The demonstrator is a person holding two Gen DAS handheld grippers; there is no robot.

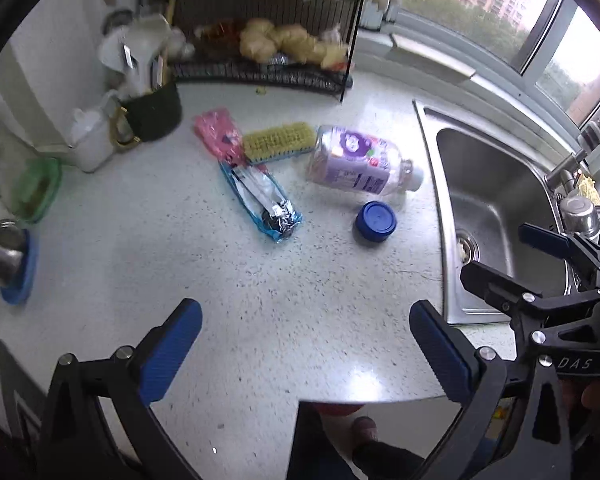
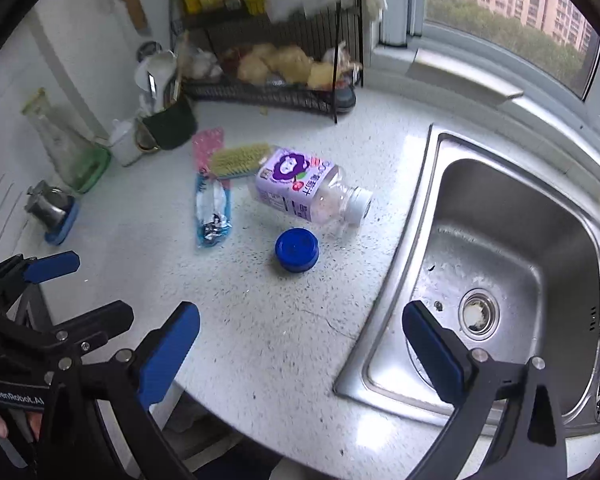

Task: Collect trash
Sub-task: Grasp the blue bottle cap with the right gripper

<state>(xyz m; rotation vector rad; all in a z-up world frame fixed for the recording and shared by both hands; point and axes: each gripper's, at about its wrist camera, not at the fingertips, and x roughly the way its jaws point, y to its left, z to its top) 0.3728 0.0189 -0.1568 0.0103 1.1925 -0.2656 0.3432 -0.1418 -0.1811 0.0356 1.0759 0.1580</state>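
Note:
On the speckled white counter (image 1: 260,300) lie an empty plastic bottle with a purple label (image 1: 360,166) (image 2: 300,188), a blue lid (image 1: 376,222) (image 2: 297,255), a blue foil wrapper (image 1: 260,200) (image 2: 212,212) and a pink wrapper (image 1: 218,130) (image 2: 206,146). My left gripper (image 1: 306,344) is open and empty, above the counter's front edge, well short of the trash. My right gripper (image 2: 300,344) is open and empty, straddling the counter and sink rim. Each gripper shows in the other's view (image 1: 512,256) (image 2: 80,284).
A yellow scrub brush (image 1: 278,142) lies between the wrappers and the bottle. A steel sink (image 1: 496,216) (image 2: 500,272) is at the right. A black wire rack (image 1: 260,40) with food stands at the back. A dark cup, white jug, green container (image 1: 36,190) and metal pot line the left wall.

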